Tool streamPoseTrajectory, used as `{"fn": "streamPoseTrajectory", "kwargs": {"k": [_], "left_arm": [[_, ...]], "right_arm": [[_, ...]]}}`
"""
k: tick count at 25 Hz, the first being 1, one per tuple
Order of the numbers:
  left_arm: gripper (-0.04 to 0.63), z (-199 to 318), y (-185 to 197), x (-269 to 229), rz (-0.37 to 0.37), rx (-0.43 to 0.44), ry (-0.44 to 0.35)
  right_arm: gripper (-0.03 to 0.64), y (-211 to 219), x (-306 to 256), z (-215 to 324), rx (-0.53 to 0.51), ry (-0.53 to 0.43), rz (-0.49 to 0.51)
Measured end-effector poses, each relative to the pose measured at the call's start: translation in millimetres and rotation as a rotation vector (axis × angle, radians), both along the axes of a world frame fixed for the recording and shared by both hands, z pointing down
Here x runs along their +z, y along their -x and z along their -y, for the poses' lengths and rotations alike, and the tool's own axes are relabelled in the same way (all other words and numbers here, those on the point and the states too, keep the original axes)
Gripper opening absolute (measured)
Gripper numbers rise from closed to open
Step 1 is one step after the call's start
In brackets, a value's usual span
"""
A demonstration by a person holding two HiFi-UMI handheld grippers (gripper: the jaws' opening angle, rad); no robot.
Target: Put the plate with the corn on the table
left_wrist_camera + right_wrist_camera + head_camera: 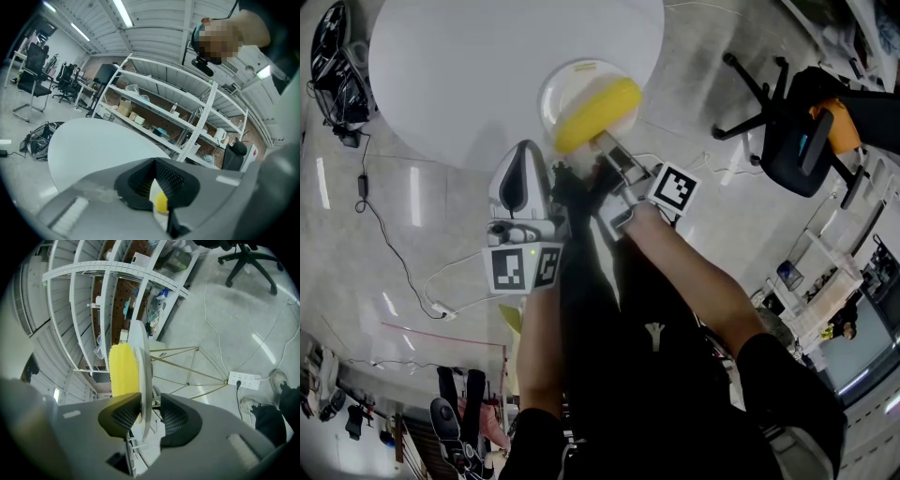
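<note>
A white plate (pixel 572 89) carrying a yellow corn cob (pixel 598 114) sits at the near edge of the round white table (pixel 487 66); whether it rests on the top I cannot tell. My right gripper (pixel 609 150) reaches to the plate's near rim. In the right gripper view the plate (pixel 142 362) stands edge-on between the jaws of the right gripper (pixel 149 401), with the corn (pixel 123 369) on its left. A gap shows beside the right pad, so the jaws are open around the rim. My left gripper (pixel 522 178) hovers just left of the plate, shut and empty (pixel 156 161).
A black office chair (pixel 787 131) stands on the floor at the right. A cable and power strip (pixel 441 307) lie on the floor at the left. Metal shelving (pixel 164 112) with boxes stands beyond the table (pixel 98 145). More chairs (pixel 35 70) stand at the far left.
</note>
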State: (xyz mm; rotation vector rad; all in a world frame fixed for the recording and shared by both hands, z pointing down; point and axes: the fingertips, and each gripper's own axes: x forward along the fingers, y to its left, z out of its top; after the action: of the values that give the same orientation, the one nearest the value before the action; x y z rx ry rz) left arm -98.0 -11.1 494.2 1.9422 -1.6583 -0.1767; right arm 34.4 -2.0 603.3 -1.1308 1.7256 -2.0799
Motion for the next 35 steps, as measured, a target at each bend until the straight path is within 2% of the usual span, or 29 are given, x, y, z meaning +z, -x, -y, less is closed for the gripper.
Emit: {"fn": "streamPoseTrajectory", "kwargs": {"k": [11, 17, 22, 27, 35], "left_arm": [[0.003, 5.2, 0.7, 1.3, -0.007, -0.002, 0.003], [0.003, 5.7, 1.9, 2.0, -0.009, -0.004, 0.001], [0.003, 9.2, 0.7, 3.2, -0.013, -0.005, 0.004], [0.003, 11.0, 2.9, 4.3, -0.017, -0.004, 0.006], [0.003, 16.3, 7.5, 6.1, -0.022, -0.007, 0.006]], "right_arm": [[0.204, 2.9, 6.6, 5.0, -0.01, 0.031, -0.026], [0.269, 2.3, 14.8, 6.3, -0.032, 0.051, -0.083], [0.305, 1.7, 18.7, 11.5, -0.024, 0.083, -0.093], [0.372, 2.9, 24.4, 14.4, -0.025, 0.111, -0.113], [0.419, 8.3, 28.7, 22.3, -0.017, 0.124, -0.127]]}}
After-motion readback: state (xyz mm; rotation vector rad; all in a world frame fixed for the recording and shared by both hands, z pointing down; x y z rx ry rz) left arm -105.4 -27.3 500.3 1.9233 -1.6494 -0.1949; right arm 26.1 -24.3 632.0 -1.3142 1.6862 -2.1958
